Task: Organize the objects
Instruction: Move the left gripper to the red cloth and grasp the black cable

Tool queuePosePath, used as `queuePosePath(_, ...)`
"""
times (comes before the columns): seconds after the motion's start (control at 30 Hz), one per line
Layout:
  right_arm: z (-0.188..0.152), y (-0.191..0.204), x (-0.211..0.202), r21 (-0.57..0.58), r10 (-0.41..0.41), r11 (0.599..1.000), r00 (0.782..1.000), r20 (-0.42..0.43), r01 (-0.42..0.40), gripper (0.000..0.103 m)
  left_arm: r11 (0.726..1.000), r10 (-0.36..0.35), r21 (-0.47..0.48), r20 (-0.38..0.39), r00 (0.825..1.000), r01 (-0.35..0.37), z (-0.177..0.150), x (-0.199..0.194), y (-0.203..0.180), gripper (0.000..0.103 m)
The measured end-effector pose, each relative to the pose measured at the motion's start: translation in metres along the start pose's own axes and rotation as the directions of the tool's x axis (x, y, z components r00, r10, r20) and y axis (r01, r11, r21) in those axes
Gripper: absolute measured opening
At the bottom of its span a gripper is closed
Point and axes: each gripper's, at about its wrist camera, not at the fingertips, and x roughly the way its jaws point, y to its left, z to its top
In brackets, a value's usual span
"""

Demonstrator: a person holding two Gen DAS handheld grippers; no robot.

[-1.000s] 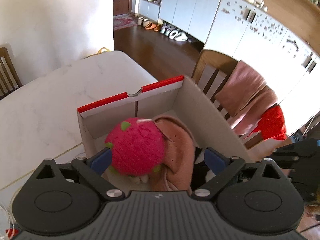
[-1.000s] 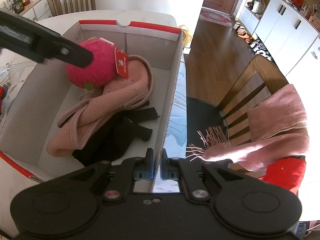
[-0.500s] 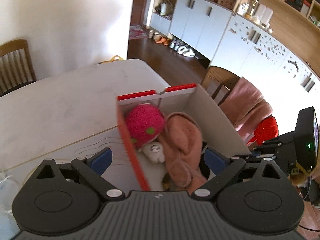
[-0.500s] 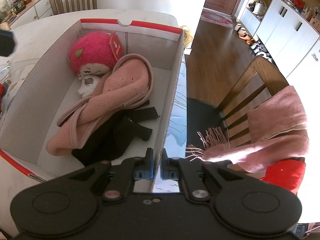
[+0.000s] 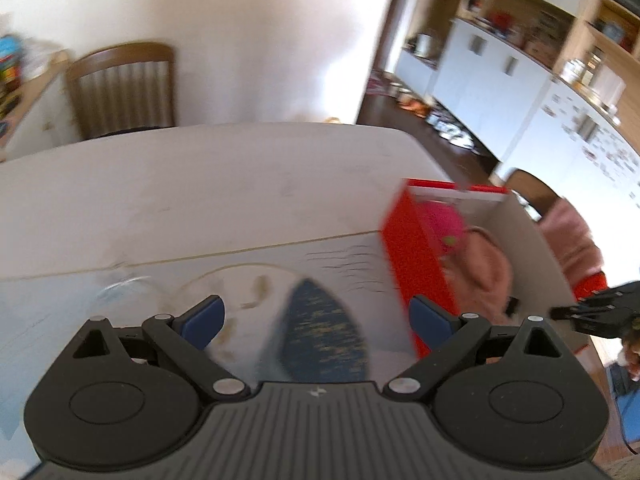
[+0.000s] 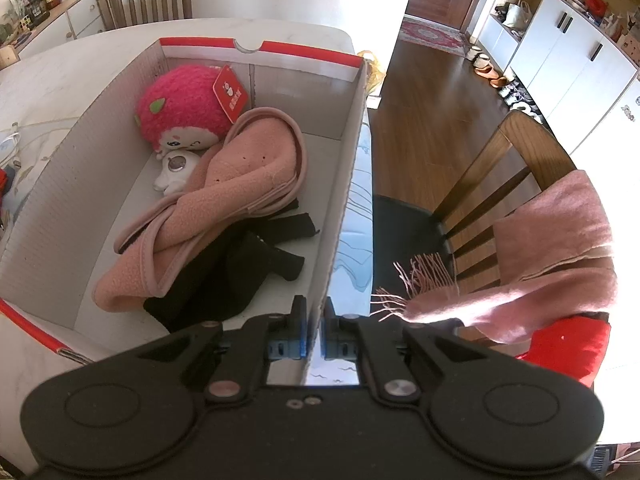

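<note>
Cardboard box [image 6: 120, 92], red-trimmed, fills left half of right wrist view, standing on white table [image 6: 280, 26]. Inside: pink plush doll [image 6: 182, 110] at the far end, upper centre-left; pink fleece garment [image 6: 224, 200] draped mid-box, touching the doll; black clothing [image 6: 236, 272] beneath it, nearer the camera. Right gripper [image 6: 314, 320] jaws pinched nearly closed on the box's right wall. Left gripper [image 5: 316, 316] jaws wide apart, holding nothing, over the table; view blurred, box at right.

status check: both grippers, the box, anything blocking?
Left gripper open, empty, over the table. Right gripper shut on box wall. Plush, pink garment, black garment inside box. Nothing blocking.
</note>
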Motion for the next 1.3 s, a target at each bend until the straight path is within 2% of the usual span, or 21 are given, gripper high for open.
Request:
queuePosePath(0.13, 0.000, 0.000, 0.000, 0.001, -0.002, 1.000, 1.000, -0.001, 0.002, 0.005, 0.995, 0.076, -0.056, -0.014, 0.997, -0.076, -0.012, 0.000, 0.035, 0.099)
queuePosePath(0.3, 0.000, 0.001, 0.001, -0.001, -0.007, 1.000, 1.000, -0.003, 0.007, 0.005, 0.988, 0.100, -0.109, -0.068, 0.993, -0.107, -0.032, 0.014, 0.059, 0.099)
queuePosePath(0.53, 0.000, 0.002, 0.001, 0.001, -0.014, 1.000, 1.000, -0.004, 0.014, 0.005, 0.984, 0.121, -0.117, -0.128, 0.984, -0.136, -0.061, 0.038, 0.063, 0.099)
queuePosePath(0.8, -0.001, 0.002, 0.001, 0.001, -0.016, 1.000, 1.000, -0.005, 0.016, 0.005, 0.974, 0.177, -0.115, -0.135, 0.975, -0.193, -0.065, 0.064, 0.052, 0.097)
queuePosePath(0.97, -0.002, 0.002, 0.001, -0.001, -0.016, 1.000, 1.000, -0.008, 0.016, 0.005, 0.968, 0.215, -0.098, -0.158, 0.964, -0.232, -0.061, 0.081, 0.048, 0.082)
queuePosePath(1.1, -0.003, 0.002, 0.002, -0.002, -0.016, 1.000, 1.000, -0.011, 0.016, 0.006, 0.958, 0.254, -0.087, -0.187, 0.949, -0.274, -0.059, 0.096, 0.047, 0.076)
queuePosePath(1.3, -0.003, 0.003, 0.003, -0.002, -0.015, 1.000, 1.000, -0.013, 0.015, 0.006, 0.942, 0.297, -0.090, -0.233, 0.926, -0.324, -0.058, 0.111, 0.049, 0.055)
